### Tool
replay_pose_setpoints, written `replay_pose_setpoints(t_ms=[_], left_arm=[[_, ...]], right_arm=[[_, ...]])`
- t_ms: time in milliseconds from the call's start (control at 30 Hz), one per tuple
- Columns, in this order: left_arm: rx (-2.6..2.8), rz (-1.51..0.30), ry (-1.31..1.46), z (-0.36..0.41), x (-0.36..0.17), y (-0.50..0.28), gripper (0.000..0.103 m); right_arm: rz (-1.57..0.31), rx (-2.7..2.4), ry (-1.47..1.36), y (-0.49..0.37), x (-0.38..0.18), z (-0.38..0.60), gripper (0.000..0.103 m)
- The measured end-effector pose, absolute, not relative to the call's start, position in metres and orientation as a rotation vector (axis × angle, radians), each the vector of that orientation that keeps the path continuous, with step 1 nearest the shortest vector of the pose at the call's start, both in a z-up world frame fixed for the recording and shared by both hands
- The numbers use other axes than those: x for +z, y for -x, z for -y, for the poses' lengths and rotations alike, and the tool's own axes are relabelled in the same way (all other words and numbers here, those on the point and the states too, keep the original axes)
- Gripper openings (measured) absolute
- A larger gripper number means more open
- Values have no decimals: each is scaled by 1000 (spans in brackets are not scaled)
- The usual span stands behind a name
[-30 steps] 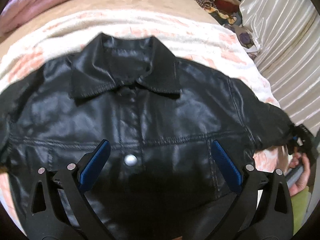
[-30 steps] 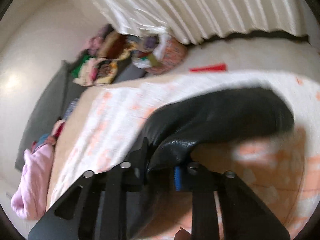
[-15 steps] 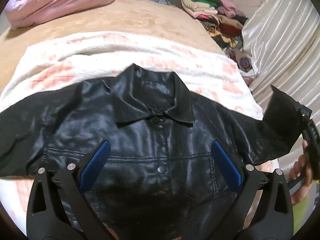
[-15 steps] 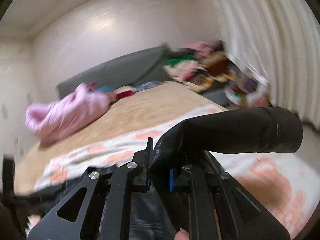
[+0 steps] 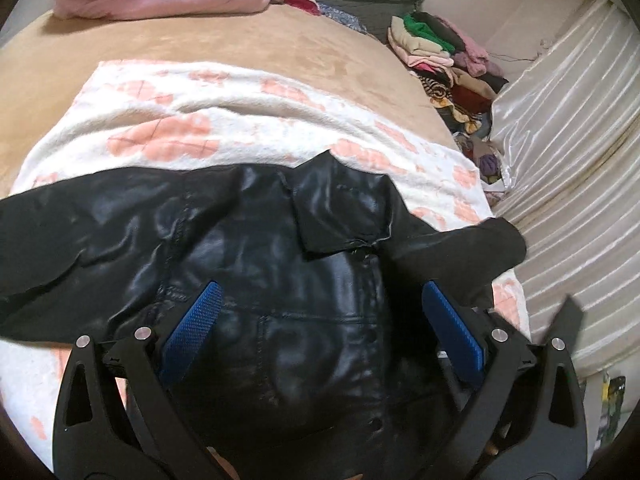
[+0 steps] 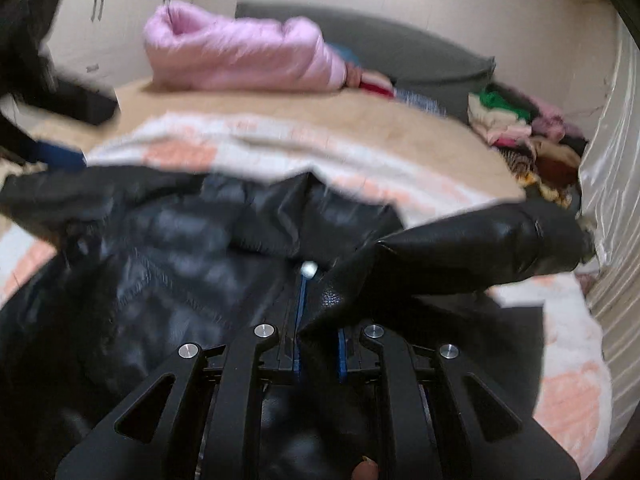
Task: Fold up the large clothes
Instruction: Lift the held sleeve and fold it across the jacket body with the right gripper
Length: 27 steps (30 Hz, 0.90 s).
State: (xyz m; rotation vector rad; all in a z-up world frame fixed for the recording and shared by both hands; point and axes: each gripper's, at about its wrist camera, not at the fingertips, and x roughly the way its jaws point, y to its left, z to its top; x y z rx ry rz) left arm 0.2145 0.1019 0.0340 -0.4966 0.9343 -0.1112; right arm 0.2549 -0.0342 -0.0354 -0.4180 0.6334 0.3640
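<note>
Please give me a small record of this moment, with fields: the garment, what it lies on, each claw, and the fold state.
garment: black leather jacket, front up, collar away from the cameras
surface: white blanket with peach patches on a tan bed
left claw: open, above the jacket chest
right claw: shut on sleeve, lifted over the front
fold state: other sleeve spread out flat

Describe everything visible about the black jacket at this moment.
The black jacket looks like glossy, creased leather or faux leather. It lies front up on a white blanket with peach patches, collar away from the camera, snap placket closed. One sleeve lies spread flat to the side. The other sleeve is pinched in the right gripper and lifted over the chest. The left gripper hovers open above the body.
</note>
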Motion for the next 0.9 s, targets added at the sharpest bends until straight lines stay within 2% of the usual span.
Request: replay_pose_setpoints(t_ms=[67, 100, 167, 267, 333, 400, 433, 467, 500, 567, 733, 900], left_arm=[[-109, -945, 503, -104, 27, -213, 94], [-110, -950, 506, -106, 24, -212, 94], [-118, -967, 521, -108, 14, -210, 94], [-134, -984, 529, -108, 4, -209, 94], [-140, -988, 532, -109, -1, -207, 94], [-140, -990, 542, -113, -3, -206, 94], [-141, -988, 551, -116, -3, -204, 94], [-144, -988, 561, -119, -3, -203, 94], [-147, -987, 567, -122, -3, -203, 94], [-147, -974, 586, -131, 1, -200, 94], [-160, -926, 654, -153, 14, -191, 94], [-160, -897, 712, -174, 18, -183, 94]], right_arm=[[-672, 378, 379, -253, -50, 31, 17], [-688, 377, 367, -252, -55, 32, 26], [-756, 365, 306, -253, -65, 37, 66], [-786, 305, 136, -249, -65, 59, 80], [-739, 219, -58, -243, -54, 86, 97], [-656, 132, -217, -236, -42, 111, 96], [-630, 124, -245, -235, -37, 115, 75], [-606, 120, -235, -236, -30, 114, 29], [-592, 133, -191, -237, -22, 107, 18], [-561, 196, -159, -237, -9, 94, 12], [-532, 359, 7, -228, 15, 36, 12], [-607, 441, 135, -224, -4, -20, 16]])
